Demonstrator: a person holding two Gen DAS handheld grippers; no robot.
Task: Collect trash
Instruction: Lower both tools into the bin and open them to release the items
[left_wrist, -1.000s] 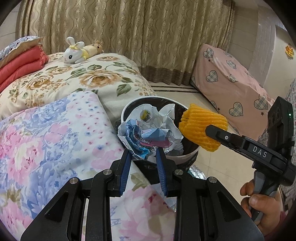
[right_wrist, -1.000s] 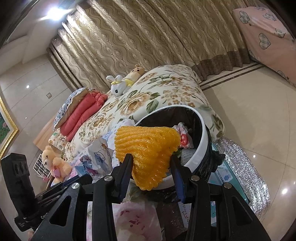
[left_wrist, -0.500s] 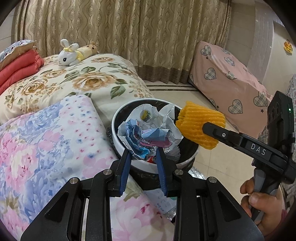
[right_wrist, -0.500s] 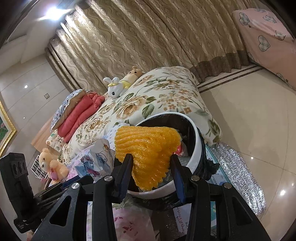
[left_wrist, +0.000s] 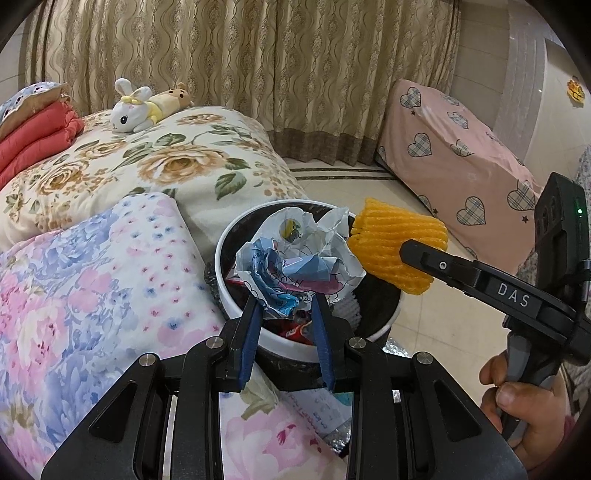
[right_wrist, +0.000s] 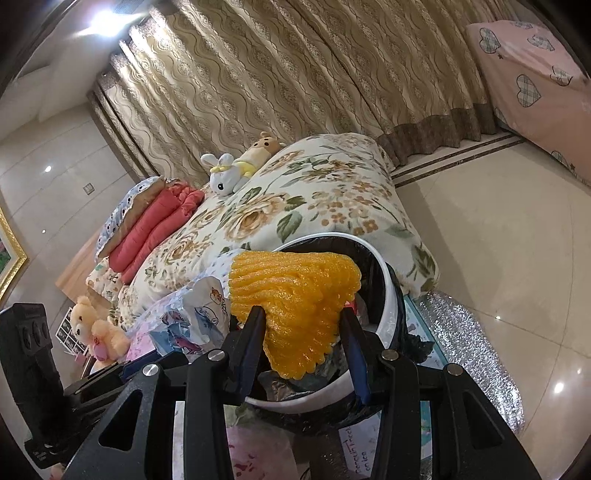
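A round white trash bin with a black liner (left_wrist: 221, 273) stands beside the bed, seen also in the right wrist view (right_wrist: 391, 295). My left gripper (left_wrist: 286, 314) is shut on a crumpled printed paper wrapper (left_wrist: 295, 258) held over the bin's near side. My right gripper (right_wrist: 303, 325) is shut on an orange foam net (right_wrist: 295, 295), held over the bin's rim; the net also shows in the left wrist view (left_wrist: 395, 243), at the bin's right edge. Red wrappers (left_wrist: 295, 330) lie inside the bin.
Floral quilts (left_wrist: 92, 266) cover the bed on the left, with plush toys (left_wrist: 140, 107) and folded red bedding (left_wrist: 33, 136) further back. A pink heart-print cover (left_wrist: 461, 155) stands right. Silver foil mat (right_wrist: 472, 350) lies on the tiled floor by the bin.
Both grippers have moved in over the bin with their loads; the bin now sits closer and lower in both views. Both grips are unchanged.
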